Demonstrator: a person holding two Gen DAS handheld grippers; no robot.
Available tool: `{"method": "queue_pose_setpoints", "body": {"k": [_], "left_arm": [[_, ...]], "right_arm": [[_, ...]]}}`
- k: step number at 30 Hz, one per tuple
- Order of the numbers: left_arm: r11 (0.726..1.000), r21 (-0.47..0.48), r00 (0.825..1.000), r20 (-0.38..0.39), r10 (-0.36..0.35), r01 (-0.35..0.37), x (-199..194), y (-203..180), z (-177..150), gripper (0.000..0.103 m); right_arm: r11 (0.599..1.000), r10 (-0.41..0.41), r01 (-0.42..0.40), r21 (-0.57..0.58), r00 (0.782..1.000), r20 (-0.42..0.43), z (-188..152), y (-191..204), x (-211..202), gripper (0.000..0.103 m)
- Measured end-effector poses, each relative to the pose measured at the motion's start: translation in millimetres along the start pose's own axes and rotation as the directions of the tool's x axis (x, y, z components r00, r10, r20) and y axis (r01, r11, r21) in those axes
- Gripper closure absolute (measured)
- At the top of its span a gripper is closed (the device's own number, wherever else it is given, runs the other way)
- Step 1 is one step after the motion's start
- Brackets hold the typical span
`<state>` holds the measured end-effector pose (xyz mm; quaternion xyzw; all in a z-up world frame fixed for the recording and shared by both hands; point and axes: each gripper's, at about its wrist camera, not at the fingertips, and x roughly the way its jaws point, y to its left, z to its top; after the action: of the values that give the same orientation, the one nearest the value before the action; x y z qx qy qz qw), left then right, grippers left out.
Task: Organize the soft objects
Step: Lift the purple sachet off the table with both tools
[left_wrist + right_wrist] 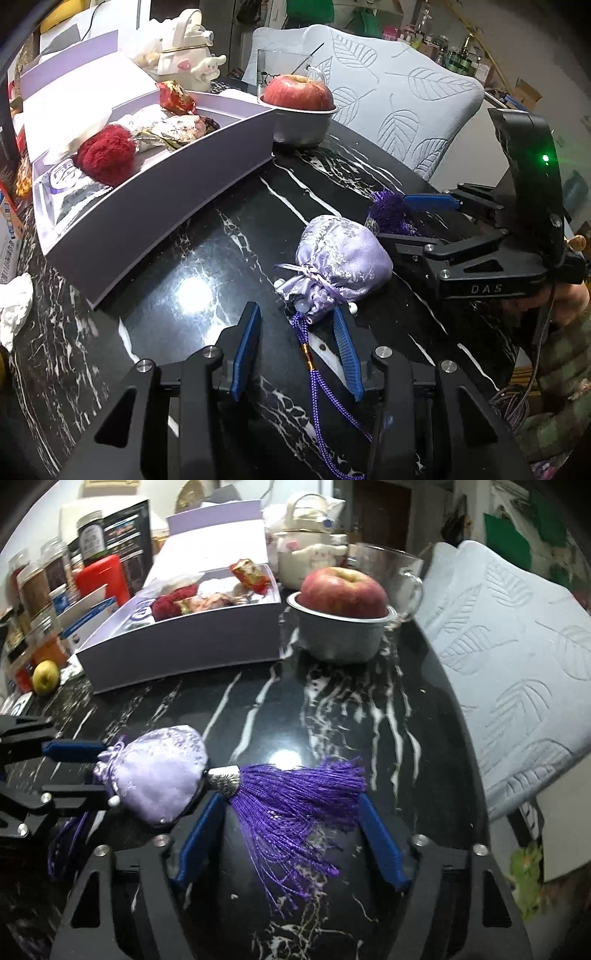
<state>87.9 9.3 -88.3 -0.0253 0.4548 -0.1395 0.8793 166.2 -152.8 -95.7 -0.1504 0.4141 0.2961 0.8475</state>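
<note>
A lilac silk sachet [343, 251] [159, 771] lies on the black marble table. A purple tassel [391, 214] [295, 794] hangs from one end and a beaded cord [317, 387] from its tied neck. My left gripper [295, 310] [103, 771] is shut on that neck, with the cord trailing back between the pads. My right gripper [291, 797] [393, 221] is open. The tassel's threads lie spread between its blue pads, which do not press on them. Behind stands a lavender box [166, 192] [184, 642] holding a red pompom [107, 158] [170, 603] and a red patterned pouch [175, 98] [251, 572].
An apple in a metal bowl [299, 92] [341, 590] stands beside the box, with a glass mug [388, 568] behind it. A pale leaf-pattern cushion [399, 96] [517, 646] borders the table's right edge. Jars [37, 583] and a yellow fruit [45, 676] crowd the left.
</note>
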Motion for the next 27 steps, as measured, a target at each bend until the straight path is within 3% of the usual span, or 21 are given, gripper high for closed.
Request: {"method": "queue_pose_setpoints", "body": {"k": [3,5,7,11,13,17,27], "left_arm": [[1.000,0.005,1.000,0.002,-0.005,0.005,2,0,2,0.062],[1.000,0.006,1.000,0.002,-0.013,0.013,3,0,3,0.062],[1.000,0.001,1.000,0.001,-0.019,0.019,5,0,5,0.062],[0.999,-0.014,0.999,0.002,-0.036,0.036,6,1,6,0.062],[0.999,-0.010,0.999,0.010,-0.034,0.034,3,0,5,0.071],[0.999,0.005,0.999,0.012,-0.040,0.040,0,-6,3,0.079],[0.997,0.012,0.997,0.014,-0.080,0.080,-14,-14,-7,0.079]], "right_arm": [[1.000,0.016,-0.016,-0.025,1.000,0.014,-1,6,-2,0.057],[0.999,0.019,-0.019,-0.029,1.000,0.013,0,9,-3,0.089],[1.000,0.017,-0.017,-0.022,1.000,0.007,1,11,-3,0.099],[0.996,0.068,-0.068,0.056,0.998,0.009,-2,6,-6,0.100],[0.992,0.088,-0.089,0.084,0.996,0.016,-6,6,-8,0.100],[0.988,0.106,-0.109,0.107,0.994,0.026,-15,9,-20,0.100],[0.984,0.121,-0.124,0.125,0.992,0.035,-41,14,-47,0.100]]}}
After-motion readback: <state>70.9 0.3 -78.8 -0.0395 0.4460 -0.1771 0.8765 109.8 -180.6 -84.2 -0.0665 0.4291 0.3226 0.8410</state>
